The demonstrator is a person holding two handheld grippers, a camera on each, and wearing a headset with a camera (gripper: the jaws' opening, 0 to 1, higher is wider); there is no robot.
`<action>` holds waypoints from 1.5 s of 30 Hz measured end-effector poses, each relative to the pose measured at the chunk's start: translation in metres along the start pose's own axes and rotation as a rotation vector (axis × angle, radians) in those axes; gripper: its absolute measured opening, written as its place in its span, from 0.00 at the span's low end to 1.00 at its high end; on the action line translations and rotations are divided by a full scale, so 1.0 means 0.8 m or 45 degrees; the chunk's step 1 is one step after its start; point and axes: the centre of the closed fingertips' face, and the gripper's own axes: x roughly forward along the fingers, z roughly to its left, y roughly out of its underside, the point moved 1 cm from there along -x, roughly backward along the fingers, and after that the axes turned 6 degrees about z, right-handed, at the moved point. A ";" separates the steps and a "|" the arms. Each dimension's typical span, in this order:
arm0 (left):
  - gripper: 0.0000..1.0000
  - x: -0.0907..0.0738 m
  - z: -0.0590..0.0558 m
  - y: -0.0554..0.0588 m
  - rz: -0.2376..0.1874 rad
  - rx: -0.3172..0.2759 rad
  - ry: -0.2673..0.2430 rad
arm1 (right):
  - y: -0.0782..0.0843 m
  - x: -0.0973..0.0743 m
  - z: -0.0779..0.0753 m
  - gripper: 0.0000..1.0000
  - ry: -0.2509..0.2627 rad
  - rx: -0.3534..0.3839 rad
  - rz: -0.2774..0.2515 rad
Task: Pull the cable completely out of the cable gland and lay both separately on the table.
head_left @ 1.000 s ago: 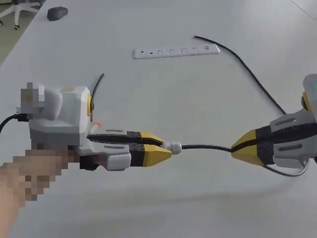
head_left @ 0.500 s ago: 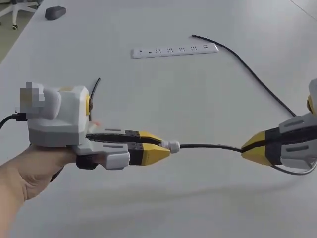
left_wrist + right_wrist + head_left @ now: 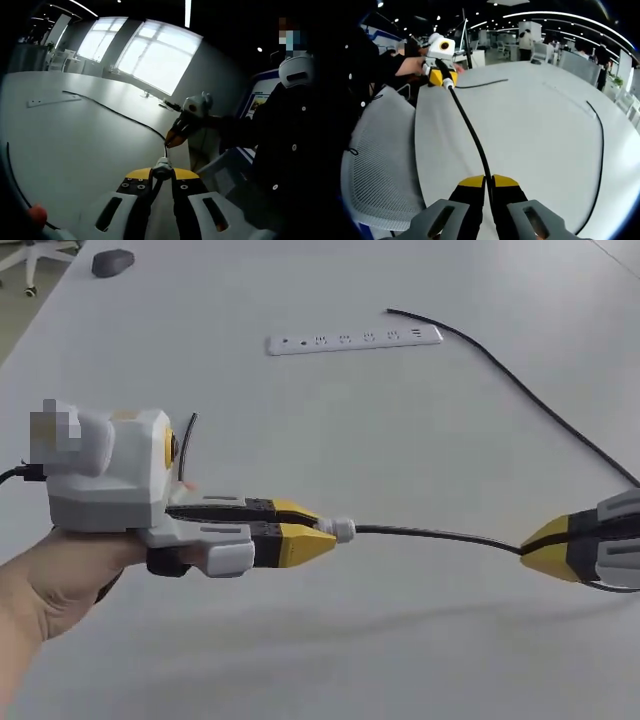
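A small white cable gland (image 3: 342, 530) sits at the tips of my left gripper (image 3: 322, 536), which is shut on it above the white table (image 3: 330, 430). In the left gripper view the cable gland (image 3: 162, 167) is pinched between the yellow jaws. A black cable (image 3: 435, 534) runs from the gland to my right gripper (image 3: 527, 551), which is shut on it at the right edge. In the right gripper view the cable (image 3: 470, 131) stretches from the right gripper (image 3: 488, 182) to the gland (image 3: 448, 85) held by the left gripper (image 3: 442, 79).
A white power strip (image 3: 353, 340) lies at the back of the table, its black cord (image 3: 520, 390) running right. A dark mouse (image 3: 112, 262) sits at the far left corner. A thin black wire (image 3: 186, 435) lies behind my left gripper. A grey mesh chair (image 3: 375, 165) stands beside the table.
My right gripper has moved to the right, away from the left one, so more black cable shows between them. The left gripper has held almost still with the gland.
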 end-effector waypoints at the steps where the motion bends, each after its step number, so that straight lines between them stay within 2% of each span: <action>1: 0.15 0.000 0.000 0.000 0.001 -0.002 0.002 | 0.002 0.000 -0.001 0.00 -0.001 0.012 0.005; 10: 0.15 0.006 0.000 0.005 0.022 0.008 0.003 | 0.012 0.002 0.000 0.00 -0.005 0.032 0.035; 16: 0.15 0.003 0.002 -0.002 0.004 0.007 -0.007 | 0.007 -0.003 0.002 0.01 -0.008 0.052 0.009; 17: 0.15 0.003 0.002 -0.002 0.003 0.005 -0.009 | 0.002 -0.004 0.001 0.01 -0.001 0.050 -0.011; 19: 0.15 0.003 0.003 -0.001 0.008 0.010 -0.016 | -0.013 -0.007 0.005 0.06 -0.032 0.097 -0.076; 20: 0.15 0.003 0.004 0.000 0.011 0.011 -0.018 | -0.016 -0.008 0.006 0.07 -0.048 0.109 -0.081; 22: 0.15 0.003 0.004 0.001 0.012 0.011 -0.017 | -0.030 -0.011 0.009 0.09 -0.052 0.096 -0.113; 24: 0.15 0.004 0.003 0.000 0.008 0.011 -0.016 | -0.047 -0.012 0.019 0.09 -0.099 0.092 -0.153; 25: 0.15 0.004 0.003 -0.001 0.006 0.013 -0.016 | -0.054 -0.011 0.020 0.10 -0.099 0.086 -0.161; 27: 0.15 0.004 0.002 -0.002 0.003 0.014 -0.014 | -0.071 -0.008 0.032 0.10 -0.128 0.043 -0.175; 29: 0.15 0.004 0.002 -0.003 0.005 0.017 -0.013 | -0.087 -0.003 0.034 0.12 -0.100 -0.009 -0.183; 30: 0.15 0.004 0.001 -0.002 0.009 0.018 -0.012 | -0.094 -0.002 0.040 0.12 -0.126 -0.026 -0.181; 32: 0.15 0.005 0.000 -0.001 0.017 0.022 -0.011 | -0.114 0.000 0.049 0.12 -0.146 -0.063 -0.225; 36: 0.15 0.003 -0.002 -0.001 0.019 0.024 -0.014 | -0.139 0.011 0.069 0.10 -0.208 -0.117 -0.232; 39: 0.15 0.002 -0.003 -0.002 0.016 0.028 -0.014 | -0.149 0.020 0.081 0.10 -0.246 -0.148 -0.229; 44: 0.15 0.002 -0.006 -0.004 0.012 0.032 -0.009 | -0.167 0.031 0.091 0.08 -0.258 -0.195 -0.245; 45: 0.15 0.002 -0.007 -0.004 0.014 0.036 -0.012 | -0.169 0.033 0.094 0.07 -0.279 -0.201 -0.241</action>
